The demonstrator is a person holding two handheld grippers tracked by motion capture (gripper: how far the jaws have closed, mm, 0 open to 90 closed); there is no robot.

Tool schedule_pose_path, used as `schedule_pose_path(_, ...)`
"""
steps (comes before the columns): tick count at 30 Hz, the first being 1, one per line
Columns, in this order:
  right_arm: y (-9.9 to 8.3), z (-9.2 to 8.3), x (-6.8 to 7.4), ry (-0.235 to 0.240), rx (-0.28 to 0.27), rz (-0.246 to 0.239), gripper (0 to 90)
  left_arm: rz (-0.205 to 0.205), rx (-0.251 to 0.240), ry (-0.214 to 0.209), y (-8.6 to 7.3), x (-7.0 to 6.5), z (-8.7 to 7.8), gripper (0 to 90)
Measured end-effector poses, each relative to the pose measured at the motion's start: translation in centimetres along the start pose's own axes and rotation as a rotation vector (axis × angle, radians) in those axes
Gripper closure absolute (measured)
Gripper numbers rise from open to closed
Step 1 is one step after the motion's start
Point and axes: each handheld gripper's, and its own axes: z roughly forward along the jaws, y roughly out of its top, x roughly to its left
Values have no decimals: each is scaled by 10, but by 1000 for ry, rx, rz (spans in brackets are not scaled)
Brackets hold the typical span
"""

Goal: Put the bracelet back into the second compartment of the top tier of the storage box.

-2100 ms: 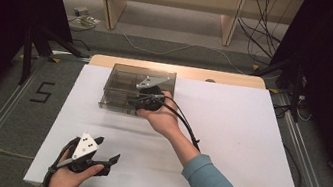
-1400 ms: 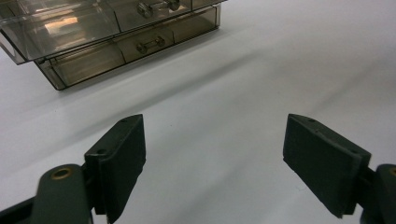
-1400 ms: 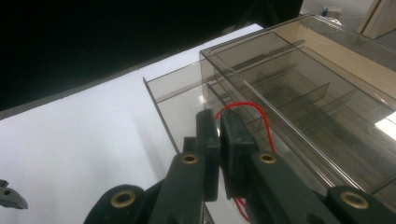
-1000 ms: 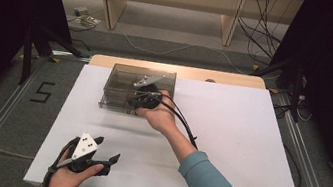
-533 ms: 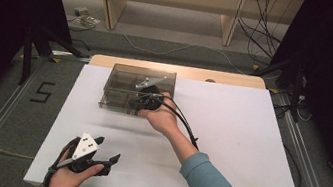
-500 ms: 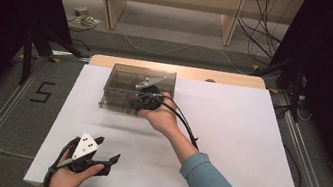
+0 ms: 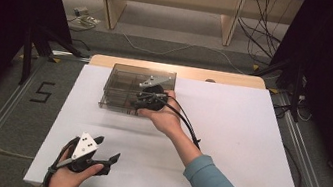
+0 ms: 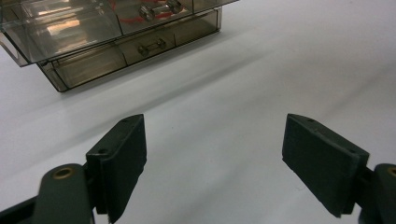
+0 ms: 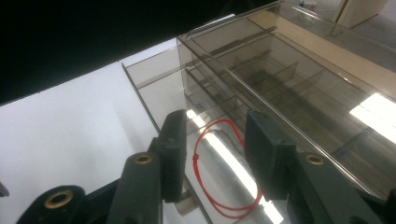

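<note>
Progress looks well along. At the near left of the white table [image 7: 246, 151], the left gripper [image 7: 107, 151] rests in its hand with jaws spread wide on nothing, well apart from the work. Farther right, the right gripper [image 7: 143, 101] sits at the front of the smoky clear organizer box [image 7: 127, 74]; its jaws have just been opening and stand partly apart, gripping nothing. Between them, the red cord [image 9: 219, 163] lies loose in the pulled-out bottom drawer [image 9: 154, 88]. I judge the cord delivered; closing the drawer seems left.
</note>
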Motion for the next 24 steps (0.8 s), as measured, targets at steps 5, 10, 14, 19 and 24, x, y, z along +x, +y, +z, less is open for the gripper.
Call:
schedule_pose_path(5, -1, -9, -1, -21, -12, 15, 471, -1, 5, -4, -1, 0, 1, 218)
schedule_pose_path(10, -2, -18, -2, -29, -21, 19, 397, -1, 7, -3, -1, 0, 2, 218)
schedule_pose_path(14, -3, -22, -3, -27, -14, 17, 369, -1, 9, -3, -1, 0, 2, 218)
schedule_pose_path(19, -5, -29, -4, -35, -15, 21, 334, -3, 8, -3, -1, 0, 2, 218)
schedule_pose_path(24, -6, -39, -5, -41, -15, 20, 303, -3, 9, -2, -1, 0, 2, 219)
